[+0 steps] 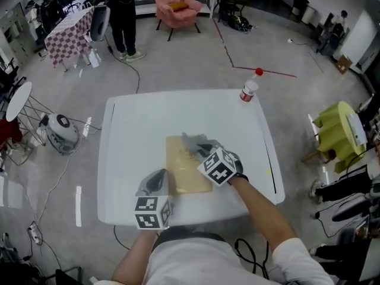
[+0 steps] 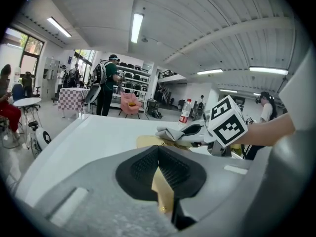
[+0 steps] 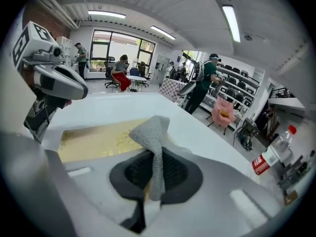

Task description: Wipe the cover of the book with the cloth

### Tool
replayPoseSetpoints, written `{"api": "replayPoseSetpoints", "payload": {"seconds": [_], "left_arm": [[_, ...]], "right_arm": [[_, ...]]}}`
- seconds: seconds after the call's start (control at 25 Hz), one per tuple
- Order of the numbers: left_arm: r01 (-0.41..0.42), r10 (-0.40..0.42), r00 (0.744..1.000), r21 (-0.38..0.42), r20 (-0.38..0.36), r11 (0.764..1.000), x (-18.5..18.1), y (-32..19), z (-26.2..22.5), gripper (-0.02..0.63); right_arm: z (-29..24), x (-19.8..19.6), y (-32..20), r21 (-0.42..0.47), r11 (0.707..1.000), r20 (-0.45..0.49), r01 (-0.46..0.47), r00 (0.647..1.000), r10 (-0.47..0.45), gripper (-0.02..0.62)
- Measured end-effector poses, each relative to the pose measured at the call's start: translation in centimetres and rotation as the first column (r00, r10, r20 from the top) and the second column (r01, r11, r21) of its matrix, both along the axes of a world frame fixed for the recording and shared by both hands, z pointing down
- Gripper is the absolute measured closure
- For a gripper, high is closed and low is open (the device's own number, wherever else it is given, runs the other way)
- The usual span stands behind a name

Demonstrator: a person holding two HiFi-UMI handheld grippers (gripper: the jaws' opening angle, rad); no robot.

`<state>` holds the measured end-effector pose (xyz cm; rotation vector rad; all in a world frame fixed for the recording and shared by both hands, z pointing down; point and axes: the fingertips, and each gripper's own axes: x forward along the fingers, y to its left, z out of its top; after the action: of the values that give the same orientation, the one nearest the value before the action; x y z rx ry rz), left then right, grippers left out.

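A tan, gold-patterned book lies flat in the middle of the white table. My left gripper is at the book's near left edge, shut on a thin tan sliver of the book. My right gripper is over the book's far right part, shut on a grey cloth. In the right gripper view the cloth rises from between the jaws and folds over above the book. The left gripper view shows the cloth resting on the cover.
A plastic bottle with a red cap stands at the table's far right corner. A person stands beyond the table near a pink armchair. A yellow-green chair is on the right, and a small round table on the left.
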<state>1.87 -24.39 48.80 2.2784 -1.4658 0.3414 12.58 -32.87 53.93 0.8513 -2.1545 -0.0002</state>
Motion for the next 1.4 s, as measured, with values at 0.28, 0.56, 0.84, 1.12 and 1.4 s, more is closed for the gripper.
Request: {"api": "replayPoseSetpoints", "payload": {"seconds": [0.28,0.56,0.84,1.12,1.4], "left_arm": [[0.034,-0.034,0.999,0.022,0.004,0.999,1.0,0.8,-0.4,0.598],[0.042,-0.042,0.999,0.024,0.017,0.999,2.2,2.1,-0.2,0.598],[0.061,-0.061,0.998,0.027,0.026,0.998,2.8,3.8,-0.6,0.6],[0.077,-0.078,0.997,0.031,0.029,0.997,2.9,4.8,-0.5,0.598],[0.054,-0.054,0.998,0.034,0.015,0.998,2.1,4.5,-0.9,0.598]], "right_arm": [[0.3,0.6,4.8,-0.047,0.997,0.034,0.065,0.997,-0.063,0.578],[0.7,1.3,9.7,-0.099,0.99,0.08,0.101,0.992,-0.093,0.578],[0.6,1.9,14.2,-0.145,0.981,0.131,0.132,0.985,-0.113,0.578],[0.6,2.0,17.4,-0.196,0.969,0.193,0.148,0.975,-0.11,0.578],[-4.1,0.7,14.7,-0.078,0.986,0.185,0.149,0.974,-0.132,0.578]]}}
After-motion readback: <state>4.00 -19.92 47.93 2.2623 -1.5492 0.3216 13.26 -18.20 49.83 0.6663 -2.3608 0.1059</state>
